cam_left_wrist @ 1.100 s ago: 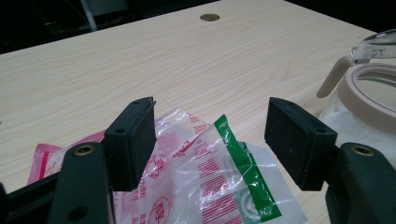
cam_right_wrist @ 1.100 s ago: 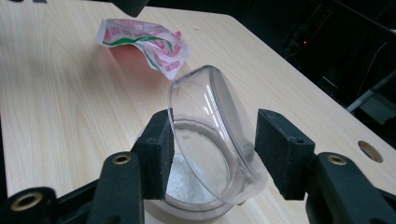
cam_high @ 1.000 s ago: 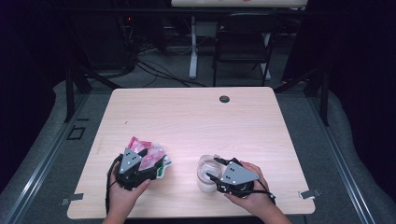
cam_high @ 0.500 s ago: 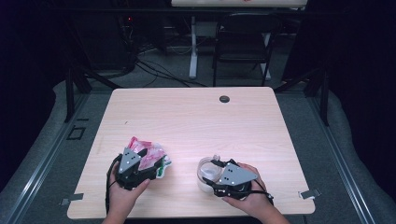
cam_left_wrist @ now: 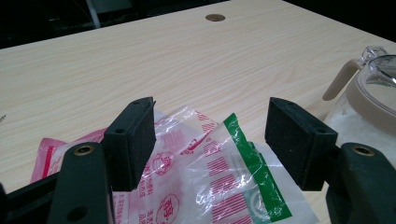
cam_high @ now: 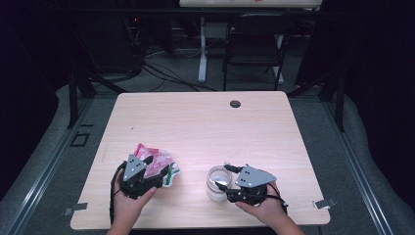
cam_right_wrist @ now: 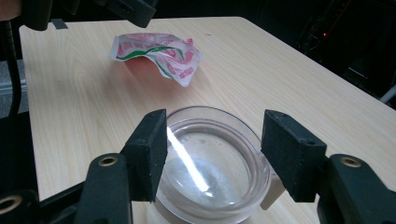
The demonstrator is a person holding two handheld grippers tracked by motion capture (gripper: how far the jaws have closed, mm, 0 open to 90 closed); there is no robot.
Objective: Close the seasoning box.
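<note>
Low in the frame of the high view, the right gripper (cam_high: 221, 184) has slid a little leftward since a second ago and its jaws have just been opening to their widest; they now stand apart on either side of the clear jar (cam_high: 218, 183), which sits at the lower middle of the frame on the table (cam_high: 205, 125). In the right gripper view the two black pads flank the jar's lid (cam_right_wrist: 212, 161) with light showing on both sides, so nothing is clamped; white powder lies inside the jar. My reading is that the jar has been set down or let go and stands free, ready for whatever comes next with the packets. The right hand (cam_high: 262, 208) lies low and level, pointing left toward the jar. At the lower left, the left gripper (cam_high: 151, 171) has not shifted; its jaws are also apart, hovering over the crumpled red and green sachets (cam_left_wrist: 205, 172) without pinching them, the left hand (cam_high: 128, 203) angled up and to the right. Farther up, a small round grommet (cam_high: 235, 104) marks the table's far edge.
</note>
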